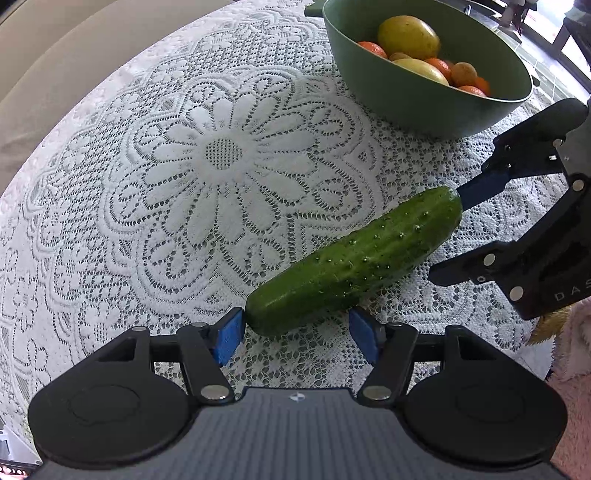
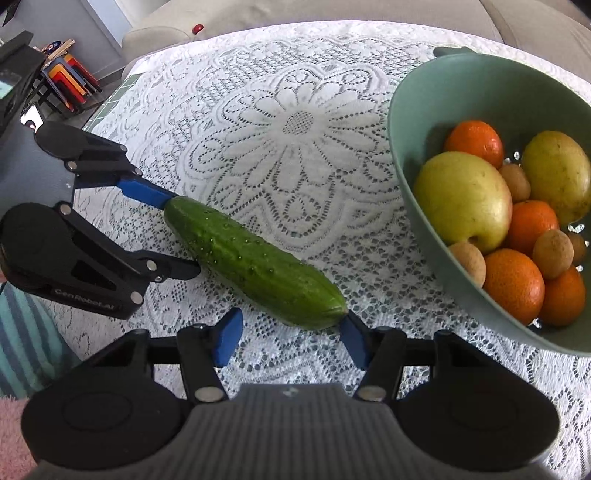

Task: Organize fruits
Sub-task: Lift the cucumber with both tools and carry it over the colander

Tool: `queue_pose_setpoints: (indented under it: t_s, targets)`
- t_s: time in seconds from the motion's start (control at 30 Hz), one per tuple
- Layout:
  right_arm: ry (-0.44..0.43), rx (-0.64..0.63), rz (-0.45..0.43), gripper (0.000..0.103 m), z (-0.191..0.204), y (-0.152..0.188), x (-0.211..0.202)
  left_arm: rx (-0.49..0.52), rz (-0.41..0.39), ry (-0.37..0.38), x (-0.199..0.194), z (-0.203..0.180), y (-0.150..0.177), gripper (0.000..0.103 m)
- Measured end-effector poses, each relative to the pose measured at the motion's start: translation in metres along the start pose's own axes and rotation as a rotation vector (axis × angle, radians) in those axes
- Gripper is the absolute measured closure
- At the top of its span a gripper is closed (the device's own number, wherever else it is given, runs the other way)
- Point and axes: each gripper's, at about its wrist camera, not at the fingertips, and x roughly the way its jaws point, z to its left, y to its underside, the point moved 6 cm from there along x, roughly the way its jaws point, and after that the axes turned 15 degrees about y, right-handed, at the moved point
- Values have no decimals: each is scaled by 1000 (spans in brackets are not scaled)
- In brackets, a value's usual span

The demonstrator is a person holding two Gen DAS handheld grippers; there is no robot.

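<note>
A green cucumber (image 1: 354,258) lies on the white lace tablecloth (image 1: 221,155); it also shows in the right wrist view (image 2: 255,258). My left gripper (image 1: 297,336) is open, its blue pads either side of the cucumber's near end. My right gripper (image 2: 288,338) is open at the cucumber's other end, its right pad touching the tip. Each gripper shows in the other's view, the right gripper (image 1: 448,232) and the left gripper (image 2: 181,232), both open around the cucumber's ends. A green colander bowl (image 2: 406,122) holds oranges (image 2: 513,282), apples (image 2: 463,199) and small brown fruits (image 2: 553,253).
The bowl (image 1: 406,96) stands at the table's far right in the left wrist view. A beige sofa (image 2: 332,11) runs behind the table. Stacked coloured stools (image 2: 70,77) stand on the floor at the left. A pink fluffy cloth (image 1: 576,350) lies at the right edge.
</note>
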Motion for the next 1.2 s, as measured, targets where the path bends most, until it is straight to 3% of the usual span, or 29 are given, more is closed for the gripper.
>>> queue_pose_setpoints:
  t_s: [0.13, 0.57, 0.77, 1.2]
  targets:
    - [8, 21, -3, 55, -5, -1, -1, -15, -6, -7, 2, 0, 0, 33]
    - [4, -2, -58, 56, -5, -5, -30, -85, -67, -29, -23, -13, 3, 35]
    - [7, -14, -123, 56, -11, -7, -60, -93, -124, -63, -47, -29, -1, 35]
    - [63, 11, -235, 56, -62, -22, -104, -67, -225, -113, -70, -74, -74, 35]
